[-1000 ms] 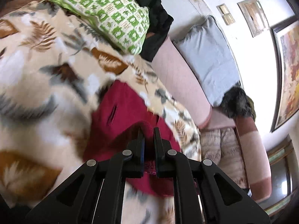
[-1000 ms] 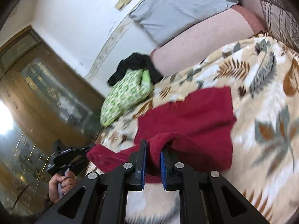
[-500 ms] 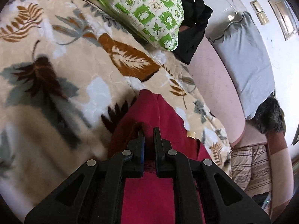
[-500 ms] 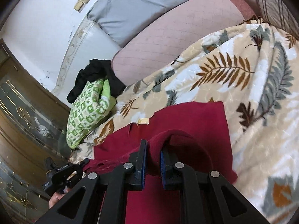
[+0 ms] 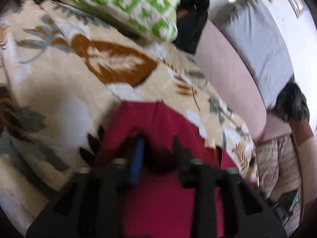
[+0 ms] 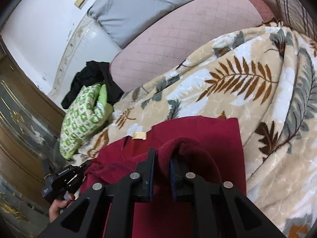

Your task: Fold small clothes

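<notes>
A dark red garment [image 6: 208, 134] lies spread on a leaf-patterned blanket [image 6: 247, 83], with a small tan label [image 6: 139, 134] at its neck. My right gripper [image 6: 161, 158] is shut on a raised fold of the red cloth. In the blurred left wrist view my left gripper [image 5: 158, 148] has its jaws apart over the red garment [image 5: 164, 119], with its blue pad showing; no cloth is held between them. The left gripper [image 6: 63, 180] also shows at the garment's left edge in the right wrist view.
A green-and-white patterned cushion [image 6: 83, 115] and a black garment [image 6: 93, 79] lie at the blanket's far left. A pink sofa back [image 6: 178, 35] and a grey pillow [image 6: 142, 6] run behind. A wooden cabinet [image 6: 19, 119] stands left.
Both grippers carried the red garment's edge forward and folded it over itself. My left gripper has opened and let go of the cloth. The right stays shut on its fold.
</notes>
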Tool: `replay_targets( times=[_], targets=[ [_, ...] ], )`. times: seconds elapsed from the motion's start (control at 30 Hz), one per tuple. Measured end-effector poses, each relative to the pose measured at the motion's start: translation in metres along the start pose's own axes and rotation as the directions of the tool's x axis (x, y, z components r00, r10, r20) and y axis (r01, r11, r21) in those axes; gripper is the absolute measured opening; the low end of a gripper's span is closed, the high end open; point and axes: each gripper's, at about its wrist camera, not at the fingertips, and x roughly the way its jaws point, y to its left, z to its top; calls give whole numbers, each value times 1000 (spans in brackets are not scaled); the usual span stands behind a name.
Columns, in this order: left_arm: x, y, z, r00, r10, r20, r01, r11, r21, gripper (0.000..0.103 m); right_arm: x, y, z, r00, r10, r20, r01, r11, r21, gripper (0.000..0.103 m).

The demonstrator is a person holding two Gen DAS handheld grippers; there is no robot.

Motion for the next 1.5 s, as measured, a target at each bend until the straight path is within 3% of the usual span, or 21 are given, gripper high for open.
replay_targets(
  times=[0.03,0.1,0.17,0.27,0.33,0.37,0.43,0.47,0.5,0.57,0.63,0.7,0.73,0.87,0.97,1.13,1.23,1.3,1.37,1.43,1.5],
  targets=[
    [-1,-2,-1,1000,1,3,-1,1000,10,49,1,0,0,1000,5,-4,-4,1000,11,50],
    [-12,-9,1,1000,2,20,-2,999,39,54,-3,1,-1,1000,20,17,-20,1000,21,66],
    [-29,-11,3,997,14,73,-17,999,41,58,-12,9,0,998,14,63,-13,1000,-19,66],
    [-73,-10,7,965,10,263,-18,999,28,65,-26,22,2,995,11,102,-2,997,-81,66],
    [-87,-16,5,950,-42,309,27,998,51,65,-31,31,3,994,14,107,0,992,-124,66],
    [-83,-22,3,959,-85,271,66,995,77,65,-31,37,3,995,34,92,-19,988,-151,66],
    [-52,-38,-5,980,-181,87,170,978,125,65,-26,49,1,996,80,41,-71,978,-197,66],
    [-33,-44,-11,983,-183,-4,182,974,133,65,-19,54,-1,995,97,8,-93,973,-212,66],
    [-8,-49,-20,987,-128,-100,142,979,148,65,-11,56,-3,995,94,-31,-99,971,-220,66],
    [20,-50,-31,986,11,-167,21,981,191,62,17,49,-4,991,-14,-135,-13,980,-199,66],
    [26,-56,-32,988,94,-122,-57,960,274,59,46,20,-1,973,-59,-223,41,996,-83,66],
    [23,-50,-23,990,128,-66,-106,959,263,56,60,-12,6,970,-53,-238,69,996,60,49],
    [23,-41,-18,991,123,-44,-109,964,241,56,58,-25,13,978,-42,-206,68,990,124,43],
    [25,-18,-4,998,29,-49,-22,991,135,49,54,-56,19,984,62,-165,-12,958,287,39],
    [9,-16,-2,999,-30,-31,33,996,86,50,47,-47,16,986,64,-155,-28,974,224,41],
    [-49,-2,-16,991,-124,52,125,992,-5,57,4,-25,11,994,108,-32,-101,980,171,44],
    [-62,-7,-40,989,-149,-11,149,988,28,61,-26,8,-7,995,84,-51,-82,996,32,50],
    [-48,-18,-61,994,-50,-93,61,991,120,62,-27,19,-21,992,47,-120,-51,998,-31,57],
    [-37,-30,-76,994,35,-108,-7,968,252,62,-21,20,-42,978,-113,-177,97,991,-96,57],
    [-50,-44,-82,996,66,-63,-42,947,320,62,-23,14,-56,971,-153,-186,135,985,-103,57],
    [-71,-45,-88,999,21,-42,-8,953,303,62,-43,20,-60,977,-167,-130,152,982,-115,57]
  ],
)
